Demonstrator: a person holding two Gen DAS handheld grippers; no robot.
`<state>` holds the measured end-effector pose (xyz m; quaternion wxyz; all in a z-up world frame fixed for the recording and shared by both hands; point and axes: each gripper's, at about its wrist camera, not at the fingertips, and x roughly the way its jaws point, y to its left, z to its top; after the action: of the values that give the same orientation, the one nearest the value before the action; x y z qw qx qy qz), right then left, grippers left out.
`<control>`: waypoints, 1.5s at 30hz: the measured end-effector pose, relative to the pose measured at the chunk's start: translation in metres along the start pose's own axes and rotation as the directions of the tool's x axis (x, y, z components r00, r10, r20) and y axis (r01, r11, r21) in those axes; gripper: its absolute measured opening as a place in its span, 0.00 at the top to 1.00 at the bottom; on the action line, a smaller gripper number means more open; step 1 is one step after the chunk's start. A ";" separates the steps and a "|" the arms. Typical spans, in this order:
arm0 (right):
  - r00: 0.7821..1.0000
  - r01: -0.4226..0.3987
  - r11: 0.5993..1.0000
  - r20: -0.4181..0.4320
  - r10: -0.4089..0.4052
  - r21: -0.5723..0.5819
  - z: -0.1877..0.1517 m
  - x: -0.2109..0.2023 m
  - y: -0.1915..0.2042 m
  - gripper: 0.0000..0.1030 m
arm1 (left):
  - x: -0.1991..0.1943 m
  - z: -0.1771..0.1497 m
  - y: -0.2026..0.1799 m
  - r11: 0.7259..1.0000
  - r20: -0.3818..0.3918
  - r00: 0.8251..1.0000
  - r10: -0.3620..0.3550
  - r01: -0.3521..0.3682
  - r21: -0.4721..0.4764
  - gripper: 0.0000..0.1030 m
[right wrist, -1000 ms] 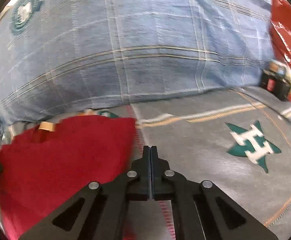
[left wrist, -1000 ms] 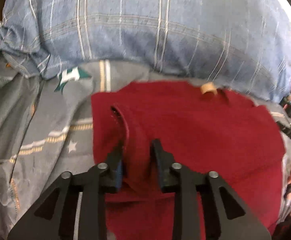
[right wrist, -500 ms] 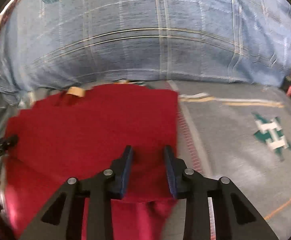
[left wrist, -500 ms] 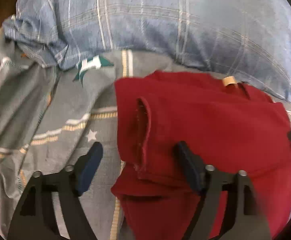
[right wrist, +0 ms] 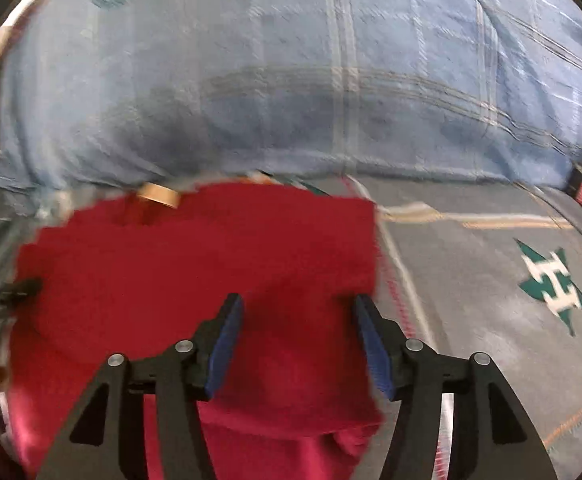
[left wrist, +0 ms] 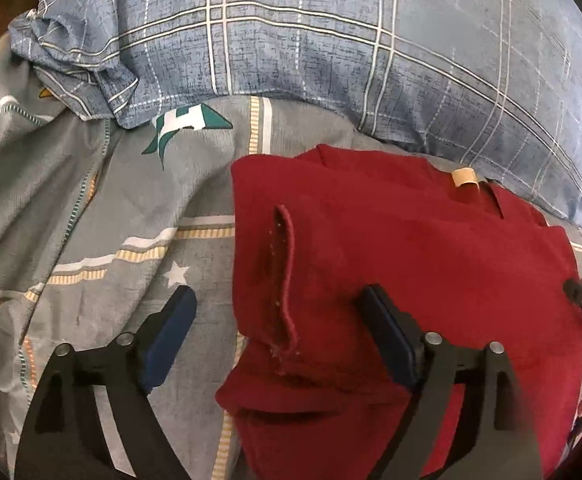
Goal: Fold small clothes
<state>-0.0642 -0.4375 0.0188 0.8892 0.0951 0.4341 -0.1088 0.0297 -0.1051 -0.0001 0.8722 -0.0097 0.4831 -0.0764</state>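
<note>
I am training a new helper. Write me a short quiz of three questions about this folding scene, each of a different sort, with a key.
1. True or false: the left tool is shut on the red garment.
2. What lies behind the garment? A) blue plaid pillow B) wooden box C) towel
3. Fill in: the tan label sits at the garment's ____ edge.

Key: 1 false, its jaws have just been opening; 2 A; 3 far.
</note>
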 end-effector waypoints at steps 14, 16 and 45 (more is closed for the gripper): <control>0.956 -0.259 0.966 0.142 0.257 -0.003 0.004 -0.047 0.013 0.44 | -0.015 -0.005 -0.013 0.996 0.059 0.996 0.068 -0.071 0.050 0.15; 0.971 -0.220 0.975 0.093 0.222 -0.025 0.006 -0.030 0.026 0.44 | -0.012 -0.005 -0.012 0.996 0.048 0.997 0.067 -0.070 0.055 0.15; 0.988 -0.136 0.987 0.081 0.129 0.081 -0.037 -0.067 0.004 0.37 | -0.052 -0.032 -0.022 0.993 0.079 0.995 0.057 -0.065 0.101 0.15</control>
<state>-0.1312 -0.4161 0.0497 0.9053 0.1579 0.3878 -0.0717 -0.0274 -0.1176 0.0283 0.8910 0.0475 0.4453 -0.0741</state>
